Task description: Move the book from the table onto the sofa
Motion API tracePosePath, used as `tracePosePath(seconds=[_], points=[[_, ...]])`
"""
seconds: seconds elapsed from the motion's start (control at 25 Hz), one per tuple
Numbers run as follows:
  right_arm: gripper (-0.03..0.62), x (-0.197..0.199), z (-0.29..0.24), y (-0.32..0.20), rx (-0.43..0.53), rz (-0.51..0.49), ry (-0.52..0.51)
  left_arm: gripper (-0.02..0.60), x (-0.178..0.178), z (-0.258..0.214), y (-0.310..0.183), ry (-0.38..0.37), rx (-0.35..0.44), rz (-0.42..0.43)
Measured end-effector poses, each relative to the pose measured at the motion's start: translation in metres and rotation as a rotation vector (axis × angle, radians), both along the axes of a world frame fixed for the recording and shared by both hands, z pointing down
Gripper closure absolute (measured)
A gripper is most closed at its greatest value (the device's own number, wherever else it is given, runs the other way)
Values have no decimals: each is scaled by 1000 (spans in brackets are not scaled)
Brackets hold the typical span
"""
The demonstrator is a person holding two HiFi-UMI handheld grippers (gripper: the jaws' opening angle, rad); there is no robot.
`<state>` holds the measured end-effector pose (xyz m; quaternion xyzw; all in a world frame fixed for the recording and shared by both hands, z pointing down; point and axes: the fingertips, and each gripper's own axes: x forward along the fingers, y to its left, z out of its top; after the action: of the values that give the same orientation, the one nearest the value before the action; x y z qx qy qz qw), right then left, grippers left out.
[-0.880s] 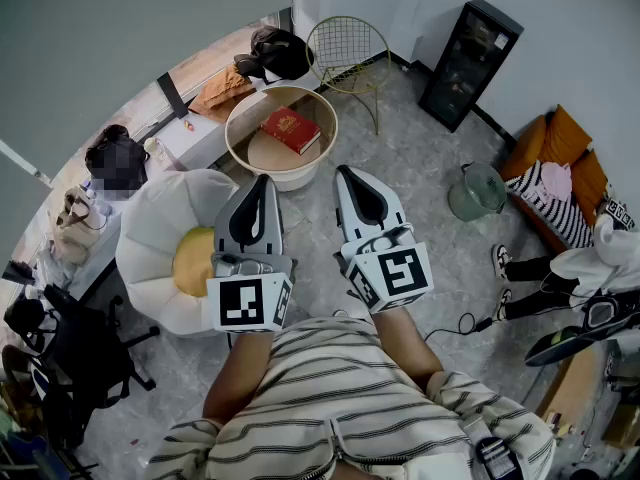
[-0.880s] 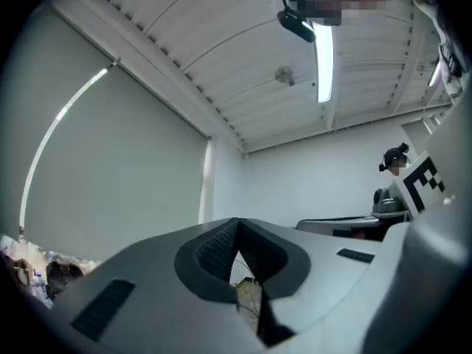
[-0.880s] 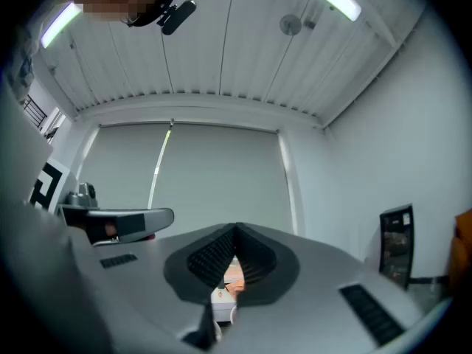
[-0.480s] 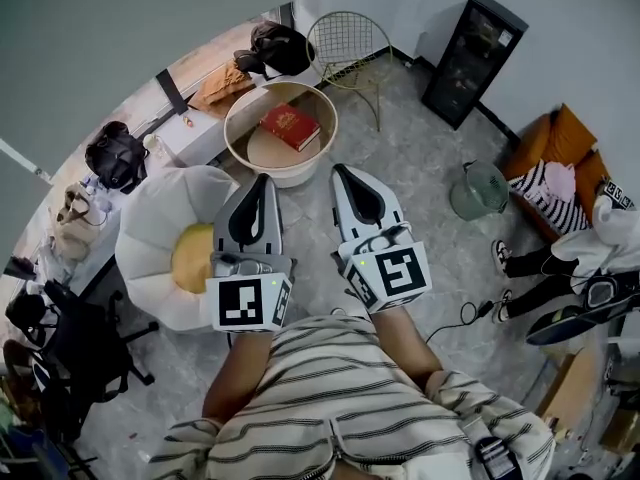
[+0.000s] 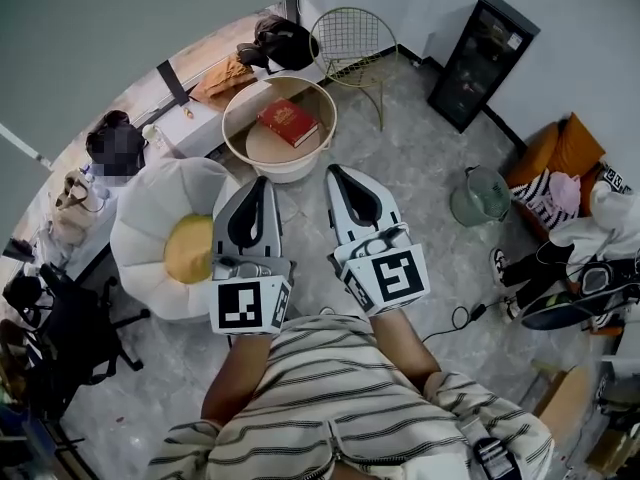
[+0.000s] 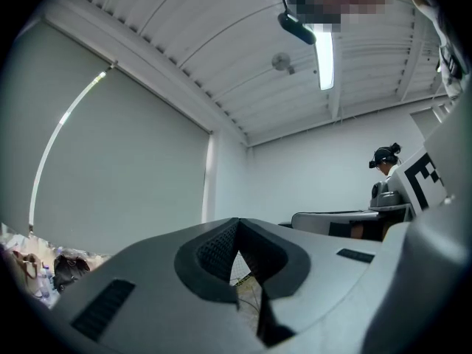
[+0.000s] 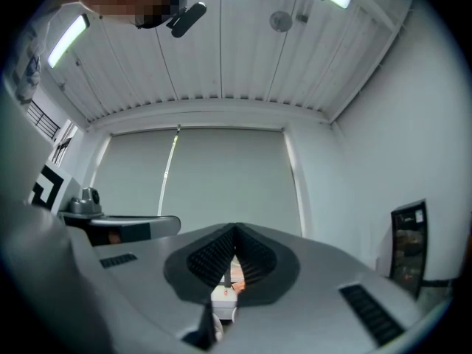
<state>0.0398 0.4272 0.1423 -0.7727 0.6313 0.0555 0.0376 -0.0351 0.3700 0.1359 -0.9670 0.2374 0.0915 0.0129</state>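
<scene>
Book [image 5: 288, 122] ahead, between my left gripper [image 5: 262, 181] and right gripper [image 5: 336, 172]; both closed, empty. Long axis diagonal; neither nearer.

left gripper [image 5: 256, 190] and right gripper [image 5: 340, 178] — side by side, fingers closed, empty

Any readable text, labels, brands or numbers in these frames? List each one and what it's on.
No text can be read in any view.
Red book: gold print on the cover, too small to read.
Left gripper and right gripper: a black-and-white square marker on each cube, a pattern only, with no letters or numbers.
</scene>
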Motion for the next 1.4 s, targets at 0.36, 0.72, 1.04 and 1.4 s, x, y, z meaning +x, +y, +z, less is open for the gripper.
tracePosePath(seconds=[0.36, 0.72, 1.04, 1.4], points=[[582, 24, 7, 12, 12, -12, -42, 577, 8, 5, 4, -10, -19, -75], [582, 51, 28, -29, -15, 3, -58, 577, 26, 24, -40, -15, -43, -97], [582, 98, 48, -110, -62, 4, -50, 577, 78, 48, -125, -13, -102, -92], [582, 165, 64, -235, -118, 20, -81, 577, 152, 66, -250, -44, -168, -52]])
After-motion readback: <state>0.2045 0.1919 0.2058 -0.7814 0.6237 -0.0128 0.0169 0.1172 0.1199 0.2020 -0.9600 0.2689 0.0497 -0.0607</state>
